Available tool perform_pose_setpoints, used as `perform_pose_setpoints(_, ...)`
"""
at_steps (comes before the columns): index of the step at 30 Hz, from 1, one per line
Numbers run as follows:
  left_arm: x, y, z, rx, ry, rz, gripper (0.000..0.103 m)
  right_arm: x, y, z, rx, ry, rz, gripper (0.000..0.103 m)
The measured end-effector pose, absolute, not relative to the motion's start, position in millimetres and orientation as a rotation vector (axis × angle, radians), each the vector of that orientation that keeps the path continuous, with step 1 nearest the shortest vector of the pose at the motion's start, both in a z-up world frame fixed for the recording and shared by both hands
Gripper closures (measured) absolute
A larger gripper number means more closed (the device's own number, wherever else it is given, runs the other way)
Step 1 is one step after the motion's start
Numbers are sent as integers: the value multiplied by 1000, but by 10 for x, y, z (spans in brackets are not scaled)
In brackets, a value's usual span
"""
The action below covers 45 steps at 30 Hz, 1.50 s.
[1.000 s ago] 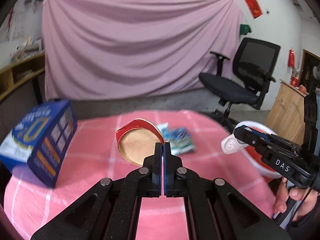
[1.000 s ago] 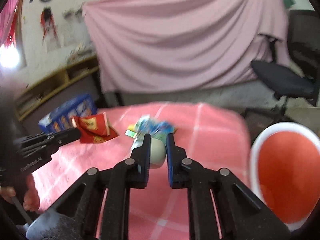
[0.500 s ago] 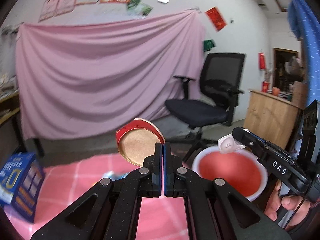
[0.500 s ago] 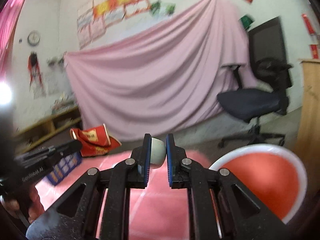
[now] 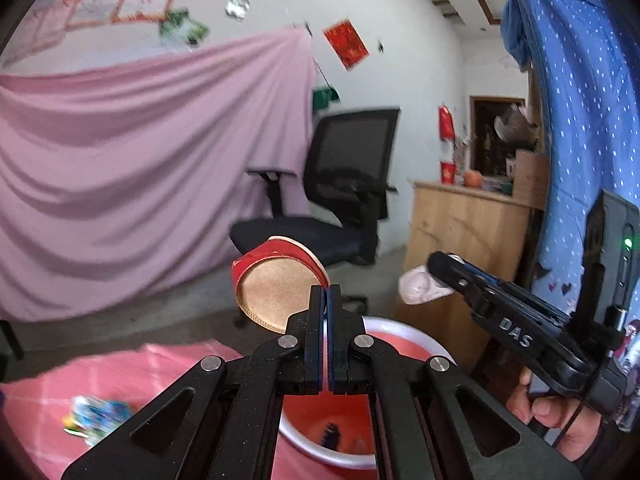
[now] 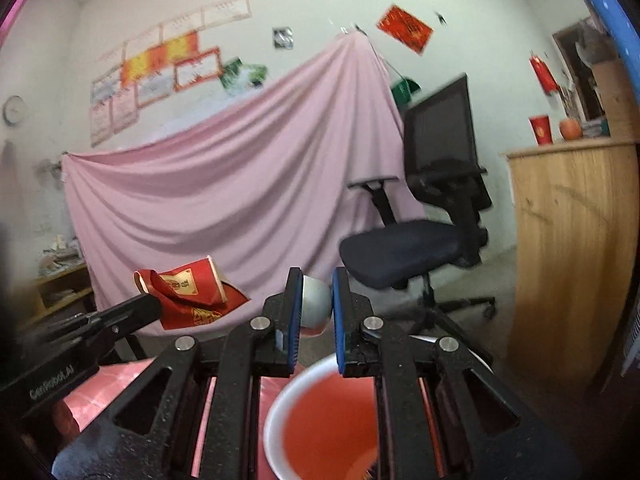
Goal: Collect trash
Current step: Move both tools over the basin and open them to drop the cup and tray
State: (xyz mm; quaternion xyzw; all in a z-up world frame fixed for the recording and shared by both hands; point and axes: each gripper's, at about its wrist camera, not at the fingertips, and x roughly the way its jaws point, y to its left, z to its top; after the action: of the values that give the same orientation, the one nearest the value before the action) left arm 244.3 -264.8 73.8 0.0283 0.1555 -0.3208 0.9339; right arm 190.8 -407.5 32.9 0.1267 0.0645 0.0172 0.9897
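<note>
Beyond both pairs of your fingers hangs the pink sheet across the far wall, and in front of it, past your fingertips and a little to their right, stands the black office chair. Further right of your fingers is the wooden cabinet with a red cup on its top. Below your fingers lies the table with its pink checked cloth, and just under the fingertips of both tools sits the red bin with a white rim, its mouth open beneath them. Your left gripper is pinched fully together on the edge of a crushed red paper cup, which sticks up and to the left of the fingertips, above the near rim of the bin. Your right gripper stands narrowly parted, clamped on a small white cup that sits between the pads, also over the bin. On the cloth, down and left of your left fingers, a blue wrapper lies blurred, well apart from the bin.
</note>
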Motion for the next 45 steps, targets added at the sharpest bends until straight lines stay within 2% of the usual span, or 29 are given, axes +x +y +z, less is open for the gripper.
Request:
perform_pose_setpoints(12, 2765, -3002, 339, 35, 620, -690, 103, 2319, -4311, -243, 273, 447, 0, 67)
perform_pose_setpoints(22, 2950, -3024, 204, 5, 766, -698, 103, 2428, -4339, -407, 281, 547, -7, 66)
perform_pose_setpoints(34, 2983, -2853, 116, -35, 814, -651, 101, 2479, -4380, -428, 299, 577, -11, 64)
perform_pose_setpoints(37, 2929, -2762, 146, -33, 793, -632, 90, 2455, -4357, -393, 301, 563, -11, 60)
perform_pose_setpoints(39, 2881, -2684, 179, -36, 770, -614, 76, 2425, -4327, -355, 297, 545, -10, 57)
perform_pose_setpoints(43, 2781, -2500, 259, -64, 729, -588, 72, 2352, -4243, -258, 284, 504, -5, 49)
perform_pose_setpoints(45, 2720, -2385, 308, -75, 703, -569, 67, 2286, -4174, -198, 264, 470, -4, 42)
